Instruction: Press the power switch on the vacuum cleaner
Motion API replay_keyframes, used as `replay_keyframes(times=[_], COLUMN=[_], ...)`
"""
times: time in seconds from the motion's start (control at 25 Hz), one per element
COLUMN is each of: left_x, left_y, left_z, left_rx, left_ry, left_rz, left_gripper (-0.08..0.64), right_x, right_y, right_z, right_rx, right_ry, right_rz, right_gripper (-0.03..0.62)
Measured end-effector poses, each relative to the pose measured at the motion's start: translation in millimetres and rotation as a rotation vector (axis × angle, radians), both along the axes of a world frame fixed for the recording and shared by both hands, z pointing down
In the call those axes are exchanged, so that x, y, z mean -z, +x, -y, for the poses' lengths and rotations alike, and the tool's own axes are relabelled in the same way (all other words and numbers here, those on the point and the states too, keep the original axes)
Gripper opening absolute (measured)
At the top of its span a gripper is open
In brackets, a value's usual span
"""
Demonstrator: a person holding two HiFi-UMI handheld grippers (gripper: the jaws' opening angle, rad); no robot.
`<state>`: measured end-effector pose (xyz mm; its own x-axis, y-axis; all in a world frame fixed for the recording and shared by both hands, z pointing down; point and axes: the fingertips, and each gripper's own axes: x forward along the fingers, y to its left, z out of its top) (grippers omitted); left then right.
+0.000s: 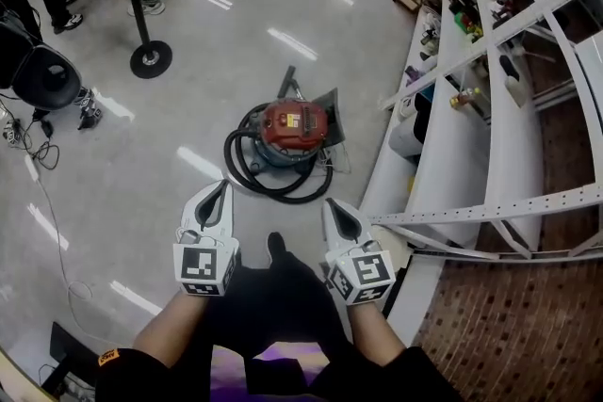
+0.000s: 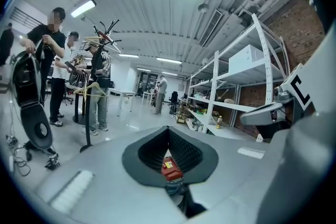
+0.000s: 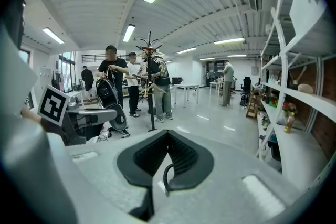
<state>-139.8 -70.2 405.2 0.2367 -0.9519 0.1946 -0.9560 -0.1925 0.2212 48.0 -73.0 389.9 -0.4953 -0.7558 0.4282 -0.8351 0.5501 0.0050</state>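
Glossy grey floor [image 1: 188, 127] stretched ahead, with white shelves [image 1: 471, 155] of small goods along the right and a few people standing by a black post [image 1: 149, 56] at the far left. On the floor, just beside the shelves' near end, sat the vacuum [image 1: 294, 129], its red top up and its black hose [image 1: 273, 188] coiled round the base on the near side. Which part of the red top was the switch could not be made out. Both tools were held low and level, side by side, well short of the vacuum. The left tool [image 1: 222, 187] had its jaws pressed together at the tips and gripped nothing; through the dark gap behind the tips its own view showed the vacuum's red top. The right tool [image 1: 332, 202] was likewise closed at the tips and empty, with a loop of hose showing through its gap. The person's dark shoe [image 1: 276, 247] lay between the two tools.
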Motion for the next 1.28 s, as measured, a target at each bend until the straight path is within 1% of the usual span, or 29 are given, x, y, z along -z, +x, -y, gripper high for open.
replay_keyframes(times=[0.12, 0.32, 0.48, 0.64, 0.8, 1.0, 1.28], left_x=[-4, -16, -27, -33, -46, -73, -109], left_y=[-14, -31, -31, -21, -8, 9, 31], left_z=[2, 8, 17, 33, 65, 114, 197], left_rx=[0.032, 0.087, 0.111, 0.119, 0.127, 0.166, 0.236], left_ry=[0.007, 0.018, 0.013, -0.007, -0.041, -0.115, -0.209], left_rz=[-0.012, -0.018, -0.004, 0.005, 0.019, 0.044, 0.050], left_gripper=[0.017, 0.017, 0.017, 0.017, 0.017, 0.017, 0.017], right_x=[4, -4, -11, -21, -39, -74, -150], right_y=[-7, -18, -26, -26, -20, -9, 7], right_z=[14, 41, 64, 89, 122, 178, 264], right_rx=[0.016, 0.061, 0.099, 0.124, 0.149, 0.182, 0.237], right_ry=[0.012, 0.007, 0.007, -0.013, -0.043, -0.100, -0.224], right_rz=[-0.022, -0.063, -0.081, -0.077, -0.072, -0.067, -0.092], right_gripper=[-0.008, -0.008, -0.008, -0.008, -0.008, -0.008, -0.008])
